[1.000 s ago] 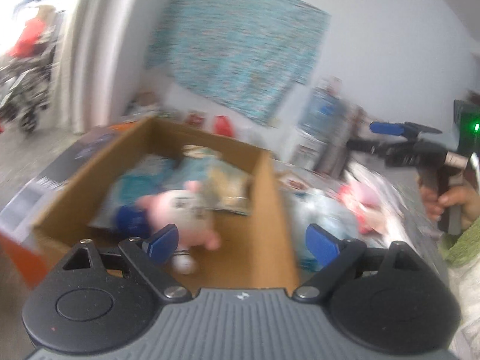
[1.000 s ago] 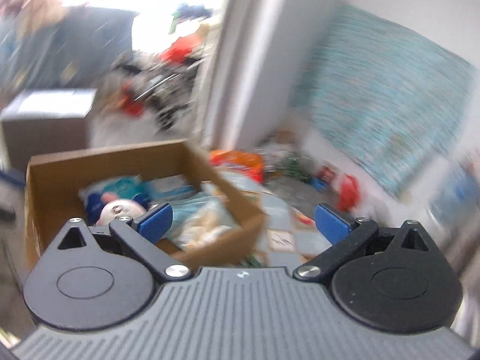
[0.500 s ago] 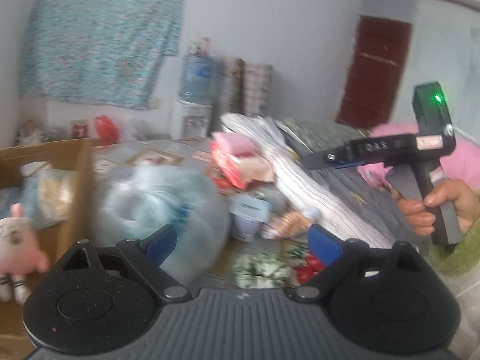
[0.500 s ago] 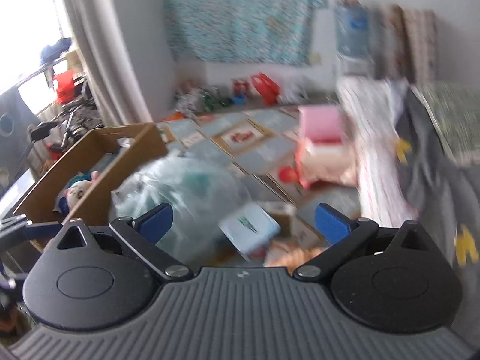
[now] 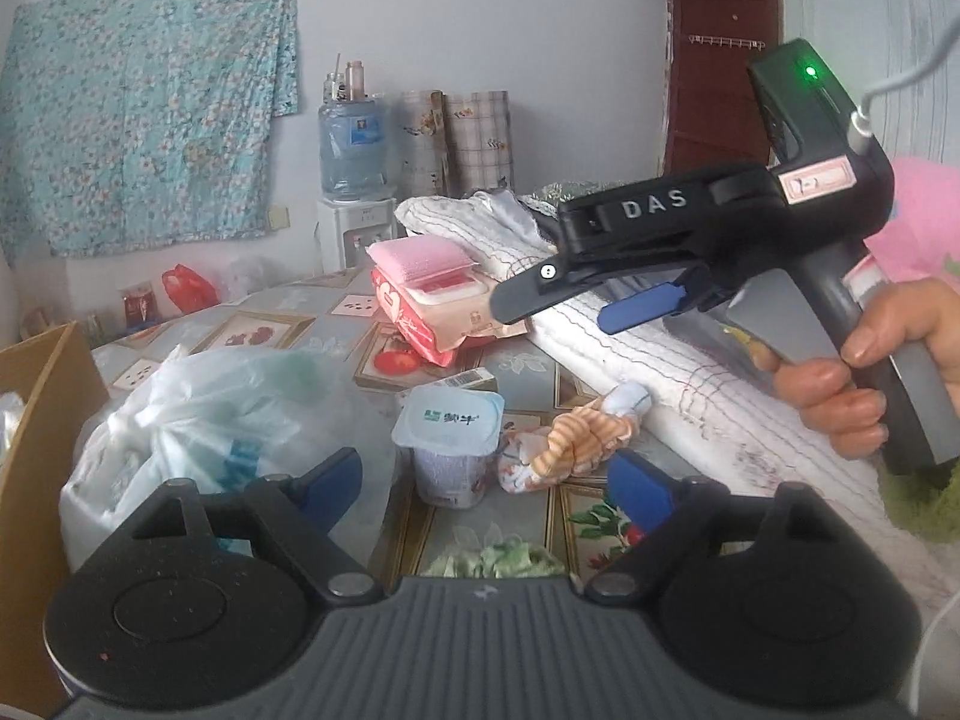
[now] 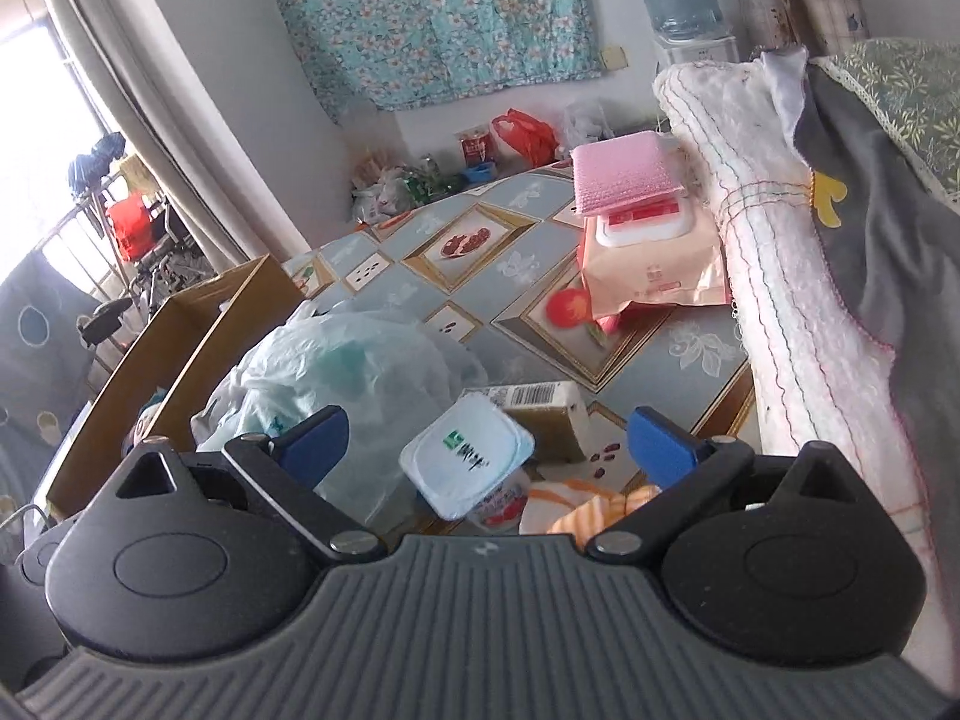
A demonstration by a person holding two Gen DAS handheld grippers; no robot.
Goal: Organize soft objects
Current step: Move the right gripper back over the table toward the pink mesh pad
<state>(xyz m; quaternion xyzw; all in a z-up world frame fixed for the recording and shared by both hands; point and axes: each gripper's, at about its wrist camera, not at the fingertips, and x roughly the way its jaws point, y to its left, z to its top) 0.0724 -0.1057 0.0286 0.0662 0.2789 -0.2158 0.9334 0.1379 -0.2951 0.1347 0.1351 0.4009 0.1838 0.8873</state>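
Patterned tiles with fruit and flower frames cover the floor [image 5: 528, 372] under both tools. The left gripper [image 5: 486, 483] stands wide apart and bare, its jaws having just closed a little with nothing between them; beyond it a striped orange sock bundle [image 5: 576, 441] lies beside a sealed yogurt cup [image 5: 449, 423]. The right gripper [image 6: 486, 441] is likewise spread wide and bare, with the cup [image 6: 467, 459] and a small carton [image 6: 543, 408] straight ahead. Left of the cup slumps a knotted plastic bag [image 5: 198, 402], pressed against a cardboard box [image 6: 198, 330] whose contents are mostly hidden. Farther out, a wet-wipes pack [image 6: 651, 267] carries a pink pad [image 6: 624, 171]. A rolled white quilt [image 6: 780, 252] borders the right side, leaving a narrow open strip of floor.
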